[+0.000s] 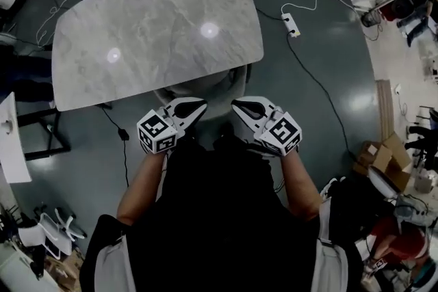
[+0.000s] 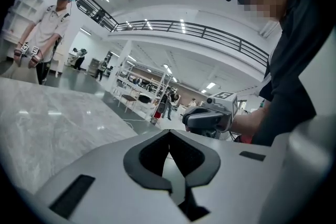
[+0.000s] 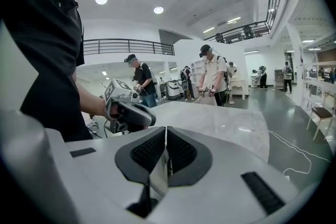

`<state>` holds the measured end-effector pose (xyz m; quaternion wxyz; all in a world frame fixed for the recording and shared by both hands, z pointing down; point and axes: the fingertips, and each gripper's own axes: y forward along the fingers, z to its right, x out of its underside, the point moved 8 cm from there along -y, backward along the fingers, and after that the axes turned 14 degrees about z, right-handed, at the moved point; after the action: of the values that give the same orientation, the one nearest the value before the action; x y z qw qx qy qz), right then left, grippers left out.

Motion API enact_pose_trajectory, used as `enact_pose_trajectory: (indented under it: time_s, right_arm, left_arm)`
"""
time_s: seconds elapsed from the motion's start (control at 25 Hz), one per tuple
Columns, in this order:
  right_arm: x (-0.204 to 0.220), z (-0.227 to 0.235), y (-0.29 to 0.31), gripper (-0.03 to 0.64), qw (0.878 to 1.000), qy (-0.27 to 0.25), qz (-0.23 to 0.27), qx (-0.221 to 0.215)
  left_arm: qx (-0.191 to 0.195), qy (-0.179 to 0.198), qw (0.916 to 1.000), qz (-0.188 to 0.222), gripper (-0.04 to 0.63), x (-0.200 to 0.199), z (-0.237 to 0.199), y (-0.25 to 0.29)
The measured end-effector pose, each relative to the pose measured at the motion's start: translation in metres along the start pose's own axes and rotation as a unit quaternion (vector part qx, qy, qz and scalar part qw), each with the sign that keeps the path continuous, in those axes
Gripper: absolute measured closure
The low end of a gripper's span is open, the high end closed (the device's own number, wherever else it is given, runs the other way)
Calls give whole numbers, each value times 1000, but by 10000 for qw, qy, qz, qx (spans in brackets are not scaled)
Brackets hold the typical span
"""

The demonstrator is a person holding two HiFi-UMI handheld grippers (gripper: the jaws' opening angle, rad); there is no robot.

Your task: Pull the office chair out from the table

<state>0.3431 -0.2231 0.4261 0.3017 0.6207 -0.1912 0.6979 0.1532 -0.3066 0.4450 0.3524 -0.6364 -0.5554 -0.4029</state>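
Beside rounded, grey-veined marble tabletop [image 1: 157, 31]: left claw [image 1: 198, 106], right claw [image 1: 238, 104] both closed, empty; dark ribbed pads [image 3: 181, 152] touching.

Power strip [image 1: 291, 24], cardboard box [image 1: 381, 156]

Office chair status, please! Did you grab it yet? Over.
Left hand-held gripper shut, empty; right hand-held gripper the same. Office chair, seemingly the grey shape under the table edge, not grabbed. Floor cable lies off to the left.
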Motion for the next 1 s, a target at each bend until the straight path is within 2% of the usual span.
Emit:
enact_pose_trajectory:
  time_s: [0.2, 0.48, 0.72, 1.0]
  right_arm:
    - [9, 12, 14, 594, 9981, -149, -216, -560]
    - [28, 13, 30, 594, 9888, -170, -604, -1353]
    - [61, 6, 37, 594, 9729, -607, -1217, -1871]
    - [90, -13, 43, 594, 9471, -1263, -1793, -2345]
  left_arm:
    - [-548, 108, 9982, 197, 583, 1, 0, -15]
    - [-1196, 293, 9924, -5, 583, 26, 15, -43]
    - [-1339, 521, 9884, -491, 581, 54, 18, -39]
    - [-1129, 947, 9803, -1313, 581, 83, 10, -21]
